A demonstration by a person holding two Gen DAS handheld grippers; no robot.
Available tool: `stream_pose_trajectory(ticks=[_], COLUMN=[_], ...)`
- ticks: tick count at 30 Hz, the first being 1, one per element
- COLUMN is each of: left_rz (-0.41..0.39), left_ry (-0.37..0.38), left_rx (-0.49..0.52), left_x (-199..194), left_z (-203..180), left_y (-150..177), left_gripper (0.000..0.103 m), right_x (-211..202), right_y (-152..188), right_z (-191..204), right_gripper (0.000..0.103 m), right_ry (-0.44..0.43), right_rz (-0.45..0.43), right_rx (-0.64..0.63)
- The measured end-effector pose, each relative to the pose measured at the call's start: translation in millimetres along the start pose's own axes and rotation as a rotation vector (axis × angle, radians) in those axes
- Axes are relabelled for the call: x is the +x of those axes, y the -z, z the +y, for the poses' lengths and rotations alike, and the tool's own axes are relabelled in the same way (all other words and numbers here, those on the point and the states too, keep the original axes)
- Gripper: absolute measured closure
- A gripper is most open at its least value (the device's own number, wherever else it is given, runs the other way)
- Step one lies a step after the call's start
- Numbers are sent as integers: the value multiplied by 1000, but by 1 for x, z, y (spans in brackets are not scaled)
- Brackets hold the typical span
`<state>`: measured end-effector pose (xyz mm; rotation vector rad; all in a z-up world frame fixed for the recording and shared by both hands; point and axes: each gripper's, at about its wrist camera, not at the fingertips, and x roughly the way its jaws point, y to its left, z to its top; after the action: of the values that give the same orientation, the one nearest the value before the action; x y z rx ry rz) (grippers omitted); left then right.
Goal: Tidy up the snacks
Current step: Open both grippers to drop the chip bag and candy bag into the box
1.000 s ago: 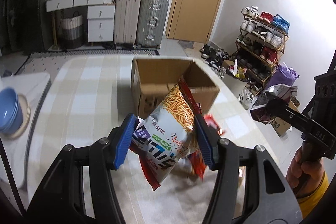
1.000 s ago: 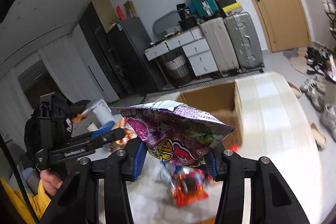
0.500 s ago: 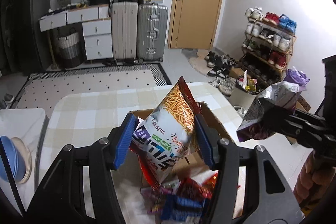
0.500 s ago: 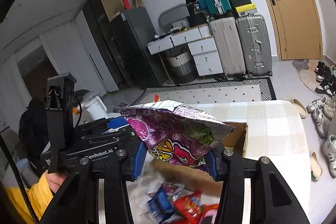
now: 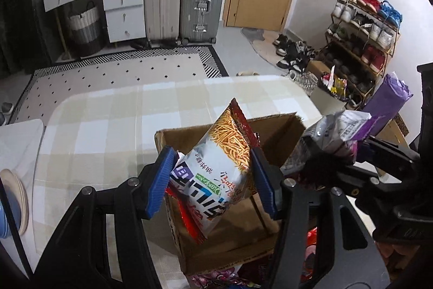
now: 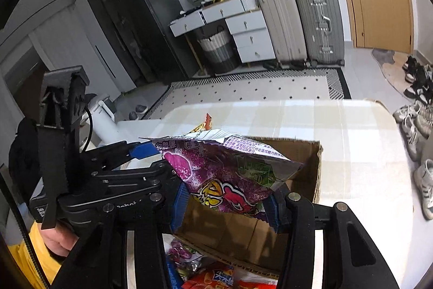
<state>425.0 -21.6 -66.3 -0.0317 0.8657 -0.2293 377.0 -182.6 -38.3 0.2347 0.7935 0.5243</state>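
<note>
My left gripper [image 5: 213,182] is shut on a white and red bag of fried snack sticks [image 5: 216,169], which hangs over the open cardboard box [image 5: 186,134]. In the right wrist view my right gripper [image 6: 226,203] is shut on a purple snack bag [image 6: 224,169], also above the cardboard box [image 6: 316,175]. The right gripper with its purple bag [image 5: 338,134] shows at the right of the left wrist view. The left gripper [image 6: 140,149] shows at the left of the right wrist view. Several loose snack packets [image 6: 211,272] lie on the table in front of the box.
The box stands on a table with a checked cloth [image 5: 108,121]. Bowls and plates [image 5: 13,202] sit at the left edge. Beyond lie a rug, suitcases [image 5: 184,2], drawers, a door and a shoe rack [image 5: 362,29]. A hand in a yellow sleeve [image 6: 54,240] holds the left gripper.
Both grippers have carried their bags forward across the table, from short of the box to above its opening. The two grippers have drawn closer together. Neither grip has changed.
</note>
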Motion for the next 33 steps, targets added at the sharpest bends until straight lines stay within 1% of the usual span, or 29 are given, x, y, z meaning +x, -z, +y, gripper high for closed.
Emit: stream_pose_trajectory(ticks=[3, 7, 10, 13, 15, 19, 21, 22, 24, 27, 29, 33], left_rz=[15, 30, 39, 24, 21, 10, 4, 2, -5, -17, -32, -61], left_ry=[5, 10, 23, 15, 23, 14, 12, 10, 5, 3, -1, -2], left_rx=[2, 3, -6, -11, -19, -11, -11, -9, 0, 7, -1, -10], left_x=[21, 36, 41, 39, 33, 19, 13, 9, 1, -11, -24, -53], left_z=[1, 2, 2, 4, 5, 3, 2, 1, 0, -2, -2, -4], left_y=[1, 6, 9, 9, 14, 23, 26, 29, 31, 35, 39, 50], left_gripper=[48, 46, 46, 46, 46, 44, 41, 38, 37, 35, 31, 29], right_x=[8, 10, 13, 20, 24, 28, 28, 27, 23, 9, -1, -31], right_y=[3, 11, 14, 12, 13, 17, 17, 19, 17, 17, 17, 22], right_z=[-6, -8, -11, -14, -16, -17, -17, -17, -15, -11, -8, 7], right_gripper=[55, 55, 55, 55, 54, 53, 53, 53, 52, 51, 51, 51], right_ry=[-1, 1, 2, 6, 10, 26, 32, 32, 42, 59, 64, 78], right_rz=[14, 20, 30, 48, 59, 71, 72, 68, 54, 26, 3, -40], right_rx=[11, 16, 23, 35, 36, 44, 45, 45, 39, 26, 19, -7])
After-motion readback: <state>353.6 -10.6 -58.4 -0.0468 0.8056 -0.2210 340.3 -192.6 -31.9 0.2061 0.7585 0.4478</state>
